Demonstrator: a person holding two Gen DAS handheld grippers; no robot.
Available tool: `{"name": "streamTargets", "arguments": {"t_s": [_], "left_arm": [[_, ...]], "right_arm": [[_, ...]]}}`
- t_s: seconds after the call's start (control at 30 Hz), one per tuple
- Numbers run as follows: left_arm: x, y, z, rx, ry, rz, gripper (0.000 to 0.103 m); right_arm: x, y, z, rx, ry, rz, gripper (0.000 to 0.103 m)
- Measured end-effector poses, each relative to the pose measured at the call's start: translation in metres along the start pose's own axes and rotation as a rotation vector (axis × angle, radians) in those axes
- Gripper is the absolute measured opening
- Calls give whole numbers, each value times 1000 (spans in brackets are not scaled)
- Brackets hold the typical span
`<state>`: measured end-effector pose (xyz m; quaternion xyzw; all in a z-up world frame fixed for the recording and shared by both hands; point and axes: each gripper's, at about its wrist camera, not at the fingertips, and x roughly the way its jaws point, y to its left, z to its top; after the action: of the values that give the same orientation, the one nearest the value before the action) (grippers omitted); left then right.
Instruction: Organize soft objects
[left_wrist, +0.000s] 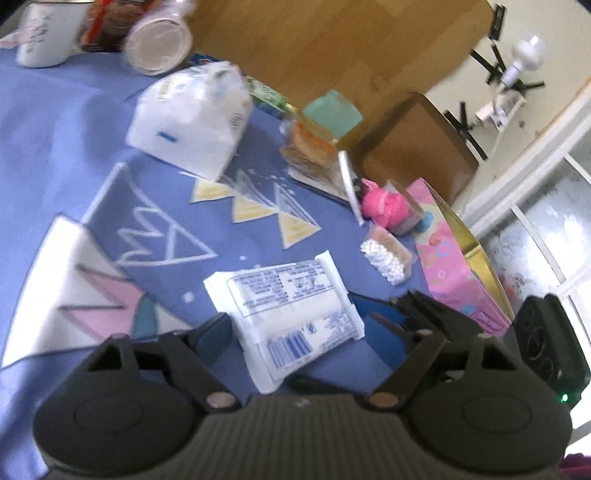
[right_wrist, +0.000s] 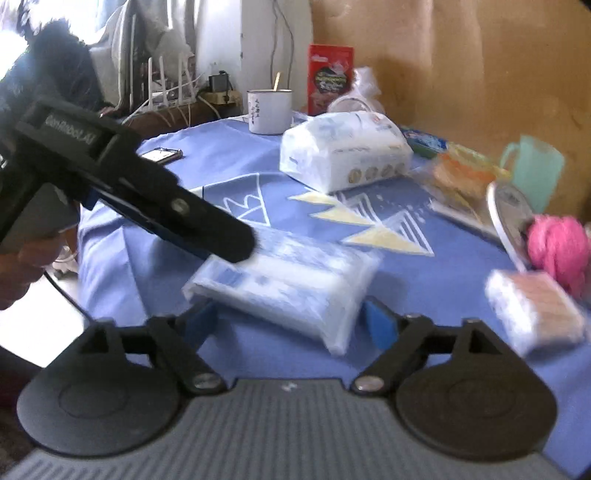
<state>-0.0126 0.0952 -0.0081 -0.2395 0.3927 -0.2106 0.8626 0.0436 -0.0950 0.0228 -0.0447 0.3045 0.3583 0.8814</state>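
A flat white tissue pack (left_wrist: 291, 321) lies on the blue cloth between the open fingers of my left gripper (left_wrist: 299, 328). It also shows in the right wrist view (right_wrist: 291, 288), between the open blue pads of my right gripper (right_wrist: 291, 325). The left gripper (right_wrist: 207, 240) reaches in from the left there, its tip at the pack's far left end. A large soft tissue bag (left_wrist: 192, 122) (right_wrist: 343, 147) lies farther back. A pink plush ball (left_wrist: 384, 206) (right_wrist: 557, 247) and a small cotton-swab pack (left_wrist: 388, 254) (right_wrist: 535, 314) lie at the right.
A pink box (left_wrist: 454, 258) sits at the table's right edge. A white enamel mug (right_wrist: 269, 110), a red box (right_wrist: 328, 77), a teal cup (right_wrist: 535, 173), a phone (right_wrist: 162, 155) and snack bags (left_wrist: 314, 147) stand around the back. The blue cloth (left_wrist: 55, 147) covers the table.
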Motion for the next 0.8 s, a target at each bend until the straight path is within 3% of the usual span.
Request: {"name": "streamTargets", "arguments": {"t_s": [0.13, 0.2, 0.27, 0.33, 0.5, 0.73, 0.8], "left_arm": [[8, -10, 1, 40, -5, 29, 71], [10, -11, 1, 35, 10, 0, 67], [14, -14, 0, 32, 30, -39, 63], [19, -20, -1, 53, 40, -36, 62], [25, -28, 0, 75, 47, -34, 60], [14, -15, 4, 38, 19, -19, 61], [13, -13, 4, 35, 21, -19, 61]], "right_arm": [[6, 6, 5, -1, -4, -56, 87], [1, 6, 2, 8, -26, -100, 78], [-4, 4, 0, 22, -39, -115, 62], [-7, 3, -3, 35, -45, -114, 53], [-8, 9, -3, -4, -59, -159, 51], [-2, 28, -7, -217, -89, -299, 55], [2, 33, -8, -272, -88, -311, 51]]}}
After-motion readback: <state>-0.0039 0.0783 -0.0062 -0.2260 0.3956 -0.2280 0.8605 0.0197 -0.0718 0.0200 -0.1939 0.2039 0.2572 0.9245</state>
